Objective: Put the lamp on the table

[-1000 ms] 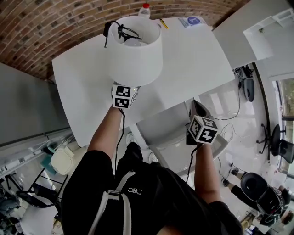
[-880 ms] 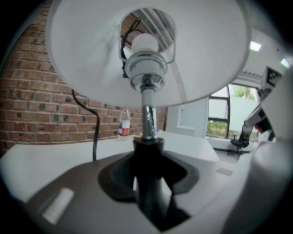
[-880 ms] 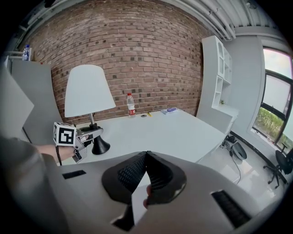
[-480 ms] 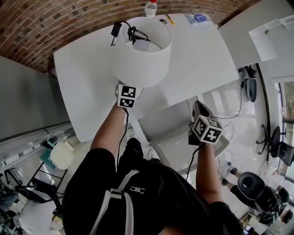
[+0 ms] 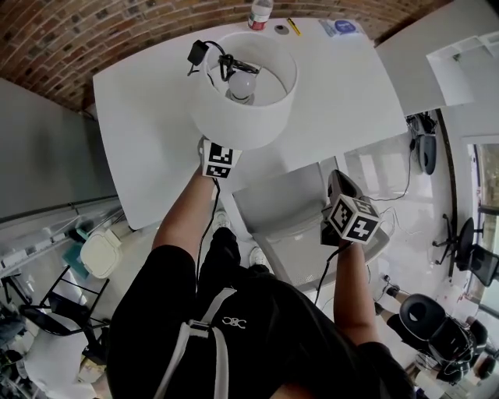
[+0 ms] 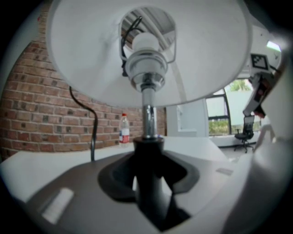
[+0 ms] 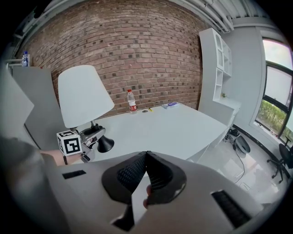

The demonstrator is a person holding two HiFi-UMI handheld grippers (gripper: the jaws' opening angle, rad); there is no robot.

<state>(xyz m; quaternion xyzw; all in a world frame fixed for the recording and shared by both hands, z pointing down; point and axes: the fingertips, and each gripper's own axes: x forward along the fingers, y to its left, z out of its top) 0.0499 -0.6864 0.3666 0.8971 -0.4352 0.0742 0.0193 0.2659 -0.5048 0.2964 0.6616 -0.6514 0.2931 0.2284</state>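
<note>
The lamp has a white shade (image 5: 243,90), a bulb (image 5: 240,84), a chrome stem and a black foot (image 7: 105,144). My left gripper (image 5: 221,152) is shut on the black lower stem (image 6: 149,169) and holds the lamp upright over the near part of the white table (image 5: 148,132). In the right gripper view the lamp (image 7: 84,97) and left gripper (image 7: 90,138) sit at the table's near left, the foot close over the tabletop; whether it touches I cannot tell. The lamp's black cord (image 6: 93,125) hangs behind. My right gripper (image 5: 340,187) is shut and empty, off the table's near edge.
A plastic bottle (image 5: 260,13), a small yellow item (image 5: 293,26) and a blue-printed packet (image 5: 341,27) lie at the table's far edge by the brick wall. A grey chair (image 5: 292,230) stands below the right gripper. White shelves (image 7: 219,64) stand to the right.
The left gripper has carried the lamp a little further over the table and lower; more of the bulb shows inside the shade. The right gripper has barely shifted.
</note>
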